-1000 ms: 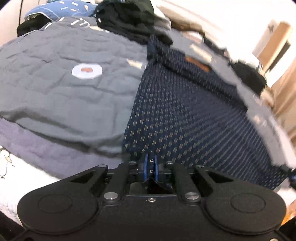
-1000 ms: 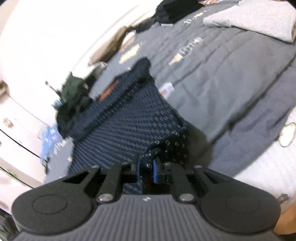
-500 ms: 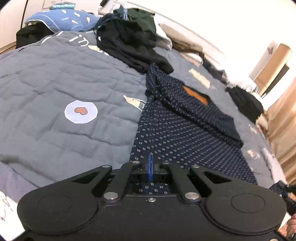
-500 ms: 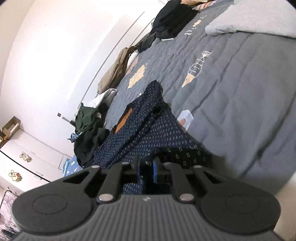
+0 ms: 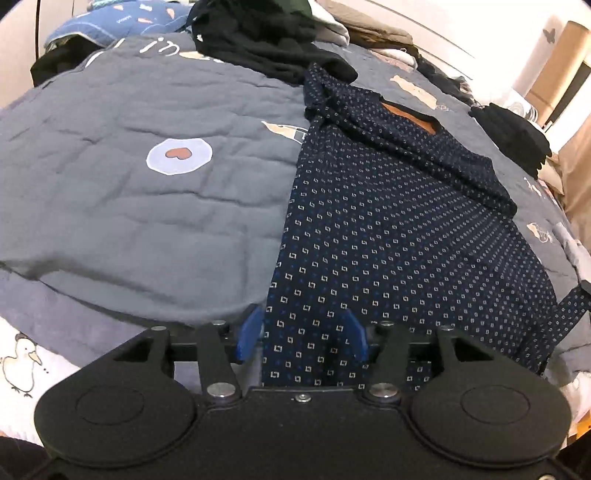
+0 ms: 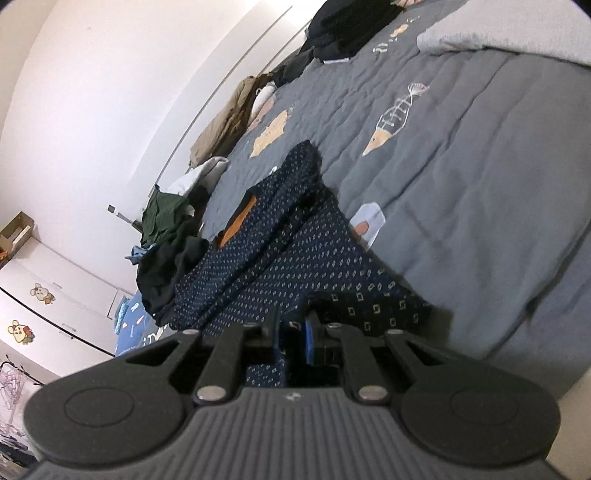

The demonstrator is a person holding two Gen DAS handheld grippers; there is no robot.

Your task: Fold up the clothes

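Observation:
A navy shirt [image 5: 399,236] with small square dots and an orange collar lining lies spread flat on the grey quilt [image 5: 147,206]. My left gripper [image 5: 302,334] hovers over the shirt's near left hem corner; its jaws are opening, the blue pads stand apart and the cloth lies flat between them without being pinched. In the right wrist view the same shirt [image 6: 295,258] stretches away from me, and my right gripper [image 6: 295,341] is shut on its near right hem corner, which bunches up between the blue pads.
A heap of black and green clothes [image 5: 266,40] lies at the far end of the bed beyond the collar. More black garments [image 5: 513,133] sit at the right edge. A tan jacket [image 6: 229,122] lies along the wall and a grey pillow [image 6: 517,33] at the far right.
My left gripper's pads, pressed together before, have spread apart and let the hem corner drop flat. The right gripper keeps its hold on the other corner and has shifted a little sideways.

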